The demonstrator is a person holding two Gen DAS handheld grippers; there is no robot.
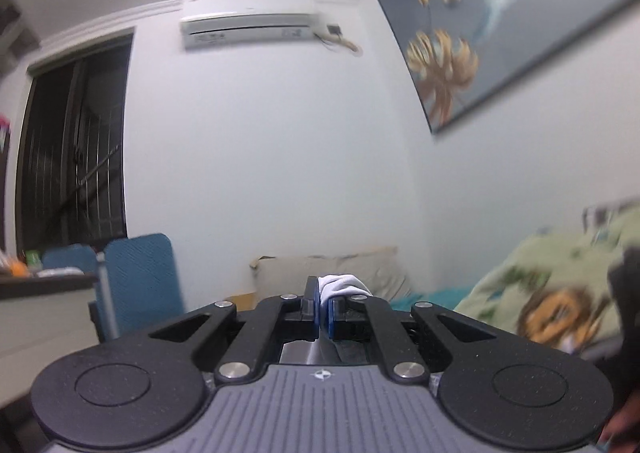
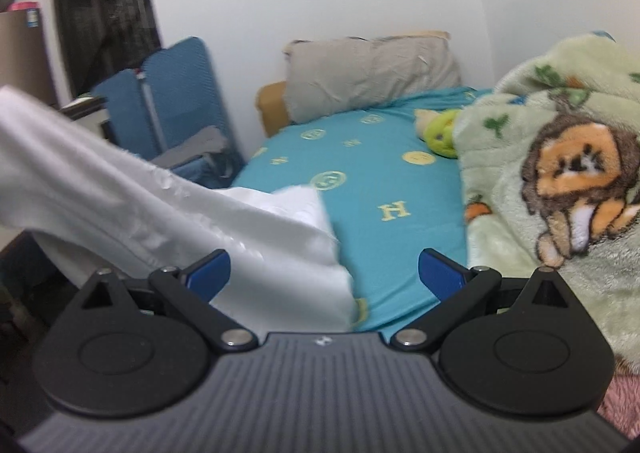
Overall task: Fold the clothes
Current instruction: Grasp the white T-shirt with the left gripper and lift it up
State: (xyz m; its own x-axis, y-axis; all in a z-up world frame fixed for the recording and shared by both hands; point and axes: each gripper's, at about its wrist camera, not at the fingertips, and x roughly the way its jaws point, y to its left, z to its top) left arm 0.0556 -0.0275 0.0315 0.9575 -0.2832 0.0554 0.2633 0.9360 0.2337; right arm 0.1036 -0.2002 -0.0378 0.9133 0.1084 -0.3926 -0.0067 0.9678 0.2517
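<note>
The left tongs [image 1: 323,307] pinch a bunched fold of white cotton garment [image 2: 160,209], raised toward the wall. The right tongs [image 2: 324,273] gape wide, empty, above the turquoise patterned bedsheet [image 2: 400,189], where the garment's lower end rests.

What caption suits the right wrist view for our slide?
Open right claw over a turquoise bed sheet, white cloth draped across its left finger, lion blanket alongside.

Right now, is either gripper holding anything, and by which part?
The left gripper pinches a bunched bit of the white cloth; which part cannot be told. The right gripper is open, holding nothing.
</note>
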